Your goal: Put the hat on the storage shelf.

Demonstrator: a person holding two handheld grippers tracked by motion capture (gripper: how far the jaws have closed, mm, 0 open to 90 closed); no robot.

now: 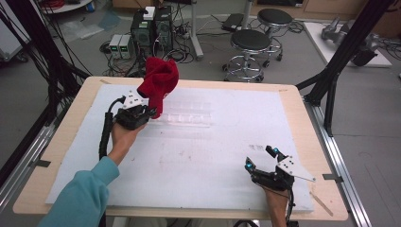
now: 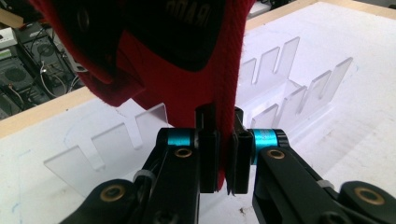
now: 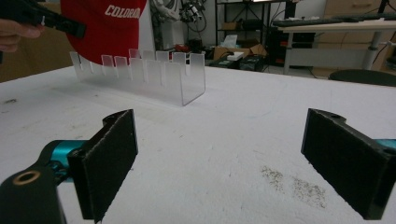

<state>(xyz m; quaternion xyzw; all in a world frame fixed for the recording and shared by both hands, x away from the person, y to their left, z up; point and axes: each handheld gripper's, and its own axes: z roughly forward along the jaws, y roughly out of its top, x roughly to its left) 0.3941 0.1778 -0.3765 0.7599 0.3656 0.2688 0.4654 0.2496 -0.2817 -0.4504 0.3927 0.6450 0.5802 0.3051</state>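
The left gripper [image 1: 150, 112] is clamped on the red fabric cap [image 1: 160, 80], holding it just above the clear slotted acrylic rack [image 1: 189, 118] on the white-covered desk [image 1: 213, 156]. The right gripper [image 1: 262, 158] rests near the desk's front edge, jaws spread wide and empty.

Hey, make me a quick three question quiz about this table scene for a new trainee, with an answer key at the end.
1. True or false: the left hand-held gripper is shut on the red cap.
2. What stands on the white table cover right below the cap: A) a clear slotted rack, B) a metal bowl, C) a cardboard box?
3. Fill in: the jaws of the right hand-held gripper are ____, with nothing between them.

Key:
1. True; its pads pinch the cap's fabric.
2. A, the clear slotted rack.
3. Open.
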